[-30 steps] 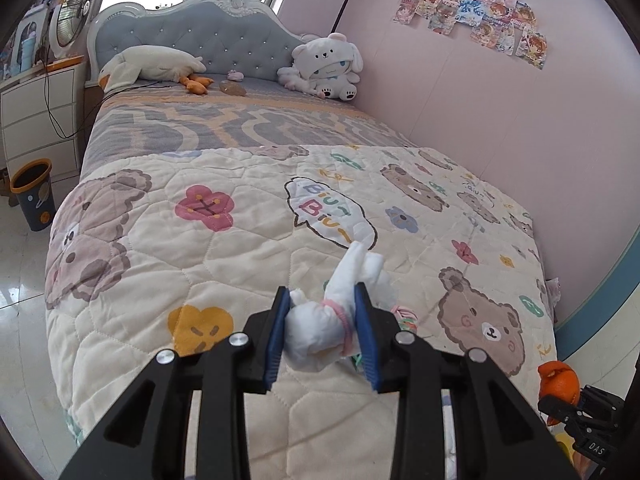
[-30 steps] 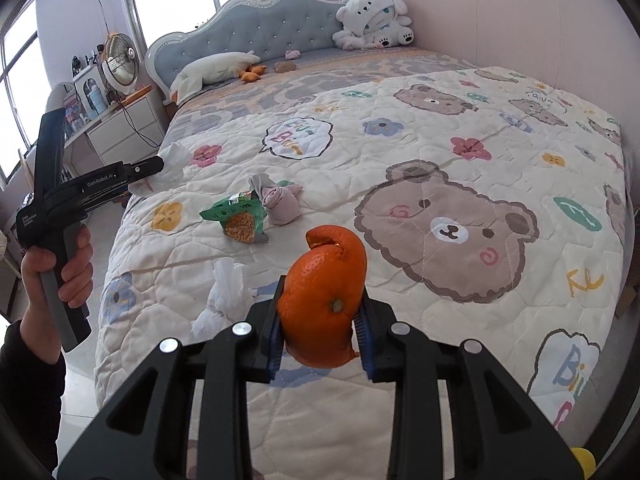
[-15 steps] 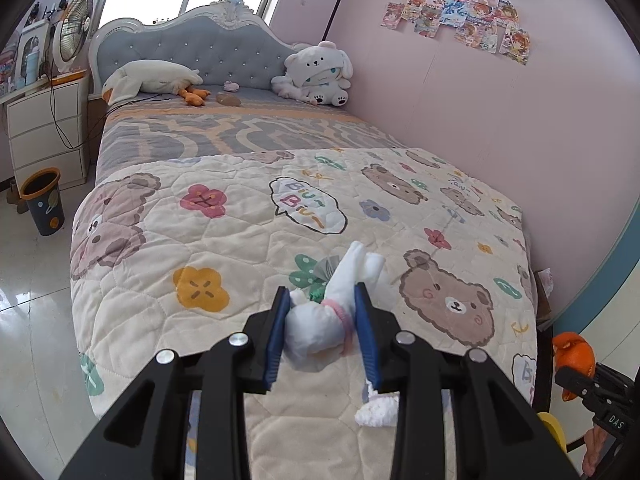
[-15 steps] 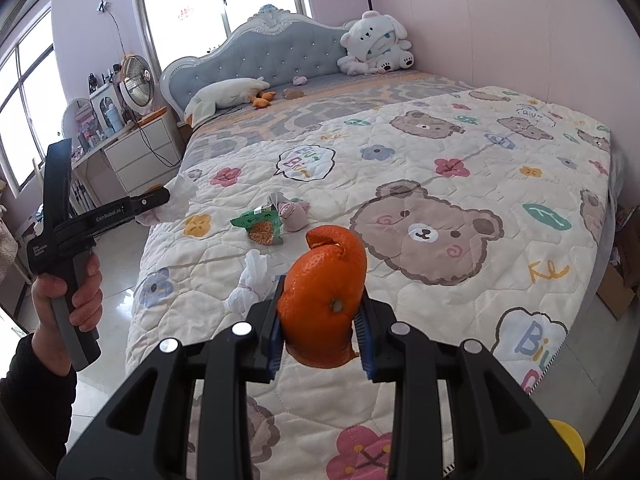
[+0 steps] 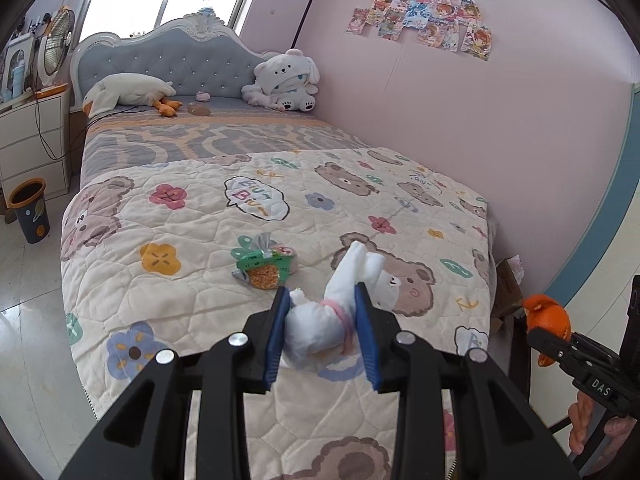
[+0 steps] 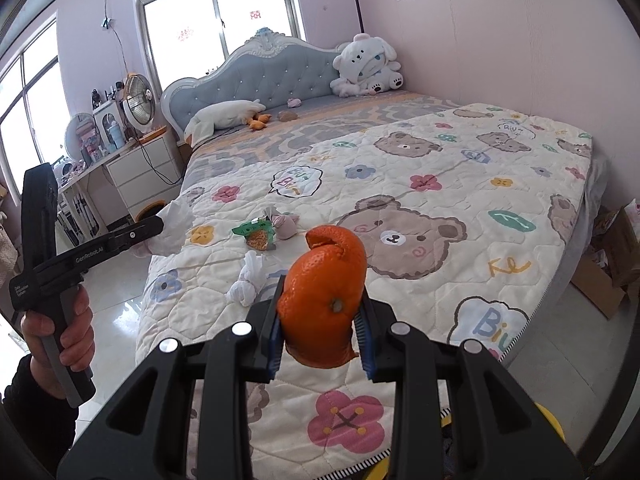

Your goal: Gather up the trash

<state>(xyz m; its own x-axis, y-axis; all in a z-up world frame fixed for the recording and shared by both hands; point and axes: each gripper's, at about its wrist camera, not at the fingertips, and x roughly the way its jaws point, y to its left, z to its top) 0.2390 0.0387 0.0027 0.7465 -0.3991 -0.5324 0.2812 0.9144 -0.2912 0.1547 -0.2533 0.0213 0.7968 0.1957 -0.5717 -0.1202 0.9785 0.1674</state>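
Blue fingers point(image 5: 276, 336) of the left gripper point(image 5: 322, 334) pinch a white crumpled tissue point(image 5: 340, 304) with a pink band on it. The tissue is squeezed in its fat middle, and its long thin end pokes up and away, toward the far side of the bed point(image 5: 200, 240). It hangs over the quilt and does not touch it.

Over on the other side, the right gripper point(image 6: 320, 330) pinches an orange peel point(image 6: 324, 296) between its pads. The peel stands tall, with its curled tip at the top and the little stem spot facing the camera. It is held at its wide part, likely so that it does not slip out.

Both things are held up off the bed (probably so they can be carried to a bin).

More trash lies on the quilt: a green snack wrapper point(image 6: 256, 234), a grey-pink wad point(image 6: 285, 225) just beside it, and another white tissue point(image 6: 248, 286) near the bed's edge. A small dark bin point(image 5: 30, 210) stands on the floor by the white drawers point(image 5: 28, 140), well apart from both grippers.
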